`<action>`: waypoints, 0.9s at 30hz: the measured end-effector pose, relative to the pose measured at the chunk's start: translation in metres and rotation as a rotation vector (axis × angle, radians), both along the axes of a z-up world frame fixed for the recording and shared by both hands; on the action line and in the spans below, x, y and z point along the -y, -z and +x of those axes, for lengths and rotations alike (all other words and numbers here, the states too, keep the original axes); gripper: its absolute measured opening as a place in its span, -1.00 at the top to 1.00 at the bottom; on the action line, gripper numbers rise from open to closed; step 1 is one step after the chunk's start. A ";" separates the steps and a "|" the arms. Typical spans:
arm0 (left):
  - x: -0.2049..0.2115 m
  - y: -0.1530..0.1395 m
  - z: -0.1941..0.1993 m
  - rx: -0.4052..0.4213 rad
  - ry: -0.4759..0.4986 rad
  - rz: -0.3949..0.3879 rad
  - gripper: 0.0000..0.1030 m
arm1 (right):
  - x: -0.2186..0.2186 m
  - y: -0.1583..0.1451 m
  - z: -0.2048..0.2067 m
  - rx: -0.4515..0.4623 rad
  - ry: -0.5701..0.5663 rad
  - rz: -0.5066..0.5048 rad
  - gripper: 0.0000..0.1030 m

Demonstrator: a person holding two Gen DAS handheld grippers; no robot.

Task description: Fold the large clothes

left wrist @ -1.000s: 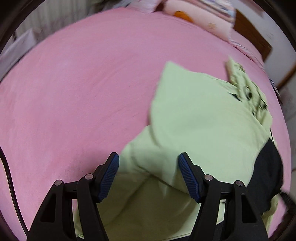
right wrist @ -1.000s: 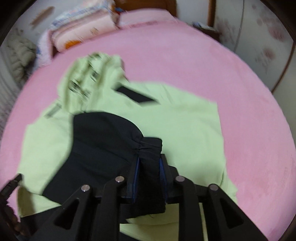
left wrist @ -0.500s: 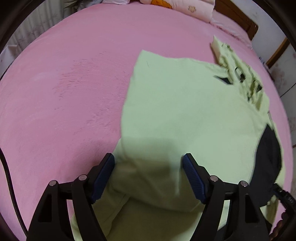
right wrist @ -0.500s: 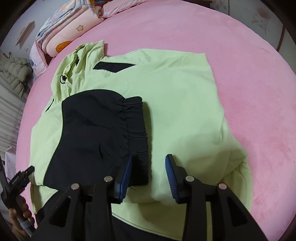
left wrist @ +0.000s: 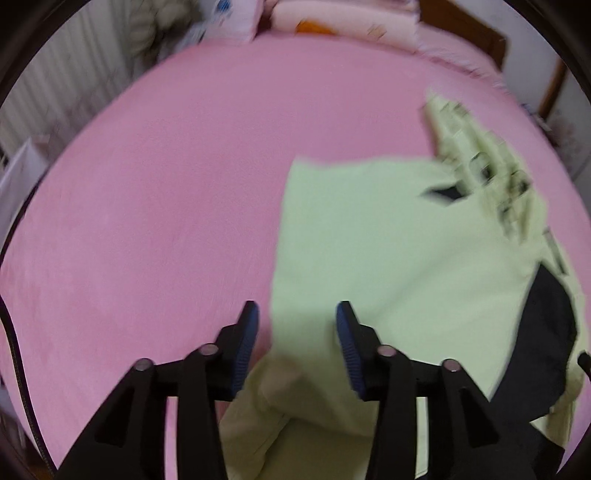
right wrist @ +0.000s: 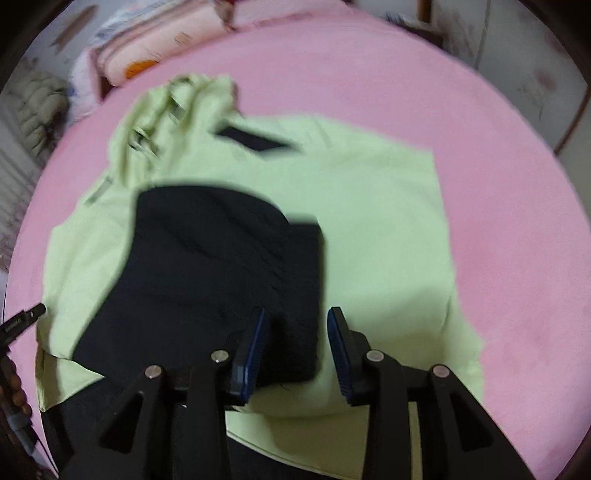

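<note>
Left gripper (left wrist: 297, 326) shifted onto jacket (left wrist: 388, 258) edge, pink bedspread (left wrist: 166, 203), pillows (right wrist: 155, 59)

green jacket (right wrist: 369, 229), black sleeve (right wrist: 207, 266) folded across

Pale-green garment (right wrist: 369, 229), seemingly black sleeve (right wrist: 207, 258), pink bedspread (left wrist: 166, 184)

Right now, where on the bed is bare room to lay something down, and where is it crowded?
Bare pink bedspread lies left of the green jacket, up to the pillows. Another bare strip runs right of the jacket in the right wrist view. It is crowded mid-bed: the black sleeve lies on the jacket, with the open right tongs over its cuff.
</note>
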State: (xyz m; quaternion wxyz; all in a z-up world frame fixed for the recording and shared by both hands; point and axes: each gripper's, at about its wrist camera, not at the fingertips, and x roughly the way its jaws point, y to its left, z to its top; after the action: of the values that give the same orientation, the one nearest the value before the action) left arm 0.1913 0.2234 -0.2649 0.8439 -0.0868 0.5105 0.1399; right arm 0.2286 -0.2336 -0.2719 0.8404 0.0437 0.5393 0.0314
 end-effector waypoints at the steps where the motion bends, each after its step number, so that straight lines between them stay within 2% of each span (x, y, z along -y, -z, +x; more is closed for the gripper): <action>1: 0.005 -0.009 0.006 0.038 0.019 0.000 -0.06 | -0.005 -0.006 0.002 0.021 -0.018 0.006 0.33; 2: 0.009 -0.015 0.011 0.068 0.033 0.000 -0.16 | -0.011 -0.012 0.006 0.038 -0.035 0.016 0.33; 5: 0.023 -0.013 0.041 0.091 0.075 0.004 -0.20 | -0.033 -0.015 0.026 0.065 -0.082 0.070 0.33; 8: 0.025 0.017 0.075 0.033 0.071 0.007 -0.20 | -0.050 0.001 0.052 0.056 -0.111 0.071 0.33; 11: 0.012 0.060 0.098 -0.067 0.044 0.029 -0.23 | -0.038 0.032 0.069 0.000 -0.076 0.008 0.36; 13: 0.004 0.068 0.101 -0.056 0.045 0.019 -0.34 | -0.018 0.050 0.073 -0.039 -0.050 -0.004 0.51; 14: 0.000 0.067 0.101 -0.051 0.044 0.023 -0.41 | -0.012 0.052 0.072 -0.042 -0.048 0.011 0.75; 15: -0.003 0.066 0.101 -0.058 0.043 0.032 -0.47 | -0.004 0.052 0.071 -0.049 -0.049 0.036 0.79; 17: -0.009 0.063 0.102 -0.076 0.045 0.028 -0.47 | 0.003 0.048 0.069 -0.071 -0.051 0.067 0.79; 21: -0.019 0.046 0.103 -0.113 0.041 -0.015 -0.47 | 0.000 0.035 0.066 -0.106 -0.056 0.041 0.72; 23: -0.019 0.030 0.101 -0.104 0.053 -0.021 -0.47 | -0.001 0.024 0.066 -0.100 -0.052 0.023 0.72; 27: -0.003 0.000 0.103 -0.072 0.093 -0.033 -0.47 | -0.006 -0.001 0.065 -0.071 -0.055 0.069 0.71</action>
State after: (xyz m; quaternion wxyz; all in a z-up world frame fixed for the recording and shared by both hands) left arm 0.2941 0.2266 -0.2652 0.8292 -0.0717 0.5461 0.0952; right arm 0.2932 -0.2281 -0.2710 0.8176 0.0591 0.5683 0.0716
